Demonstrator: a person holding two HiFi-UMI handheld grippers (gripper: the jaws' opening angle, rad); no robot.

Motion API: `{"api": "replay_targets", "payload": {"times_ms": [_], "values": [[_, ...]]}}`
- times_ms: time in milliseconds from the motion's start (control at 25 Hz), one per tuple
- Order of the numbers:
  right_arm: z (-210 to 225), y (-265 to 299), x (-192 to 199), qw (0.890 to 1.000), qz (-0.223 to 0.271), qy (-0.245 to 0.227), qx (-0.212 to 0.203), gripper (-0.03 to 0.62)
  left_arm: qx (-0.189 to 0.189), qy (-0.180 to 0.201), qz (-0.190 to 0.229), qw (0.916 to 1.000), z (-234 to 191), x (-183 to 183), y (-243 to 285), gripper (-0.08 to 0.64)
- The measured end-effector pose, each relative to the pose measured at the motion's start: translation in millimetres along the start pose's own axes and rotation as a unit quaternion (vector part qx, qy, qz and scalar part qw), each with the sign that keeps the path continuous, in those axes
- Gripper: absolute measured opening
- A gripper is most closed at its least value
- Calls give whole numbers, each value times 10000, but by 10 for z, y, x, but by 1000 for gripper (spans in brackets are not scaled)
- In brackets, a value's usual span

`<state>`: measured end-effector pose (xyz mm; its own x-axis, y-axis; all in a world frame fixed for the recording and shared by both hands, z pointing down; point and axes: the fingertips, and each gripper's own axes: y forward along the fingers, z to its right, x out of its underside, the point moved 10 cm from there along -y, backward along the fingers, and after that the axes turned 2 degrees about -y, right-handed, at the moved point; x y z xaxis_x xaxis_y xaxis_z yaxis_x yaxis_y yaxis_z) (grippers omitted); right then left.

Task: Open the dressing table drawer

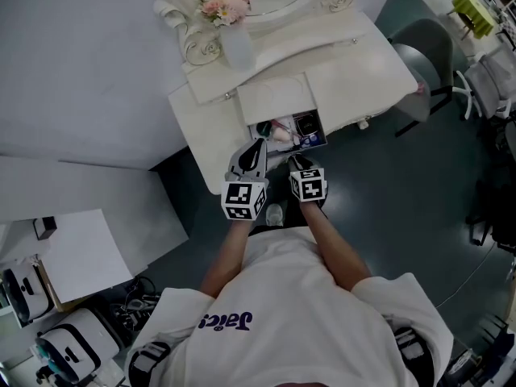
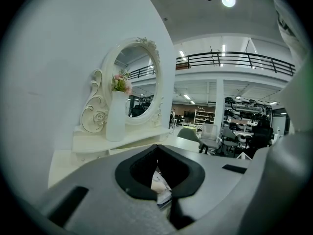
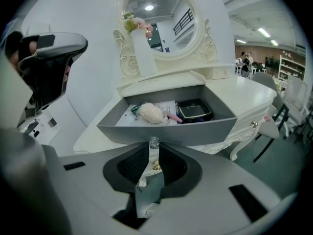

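Note:
The white dressing table [image 1: 355, 63] has its middle drawer [image 3: 195, 131] pulled out. In the drawer lie a pale round puff [image 3: 149, 112], a black case [image 3: 194, 109] and a sheet of paper. My right gripper [image 3: 153, 148] points down at the drawer front, its jaws shut on the clear drawer knob [image 3: 153, 142]. In the head view the right gripper [image 1: 298, 161] sits at the drawer's front edge. My left gripper [image 1: 256, 147] hovers beside it on the left, jaws together and empty. In its own view the left gripper [image 2: 157, 151] faces the oval mirror [image 2: 137, 82].
A white vase with pink flowers [image 3: 144, 53] stands on the table's shelf before the mirror [image 3: 159, 18]. A grey chair [image 1: 419, 47] stands right of the table. A white cabinet [image 1: 81, 248] and gear on the floor are at the left. A grey wall backs the table.

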<state>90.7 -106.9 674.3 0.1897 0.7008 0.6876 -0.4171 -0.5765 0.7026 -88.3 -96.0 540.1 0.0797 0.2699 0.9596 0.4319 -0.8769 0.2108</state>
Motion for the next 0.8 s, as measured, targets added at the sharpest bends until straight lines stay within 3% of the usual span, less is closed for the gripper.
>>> {"api": "replay_targets", "payload": {"times_ms": [400, 600, 800], "values": [[36, -153, -92, 9997, 238, -16, -49, 78, -31, 120, 89, 9999, -41, -83, -71, 15], [8, -506, -474, 9945, 1045, -83, 38, 68, -58, 172, 304, 9994, -70, -249, -79, 15], [-87, -966, -1051, 9769, 2067, -488, 252, 43, -60, 261, 563, 9981, -46, -502, -98, 15]]}}
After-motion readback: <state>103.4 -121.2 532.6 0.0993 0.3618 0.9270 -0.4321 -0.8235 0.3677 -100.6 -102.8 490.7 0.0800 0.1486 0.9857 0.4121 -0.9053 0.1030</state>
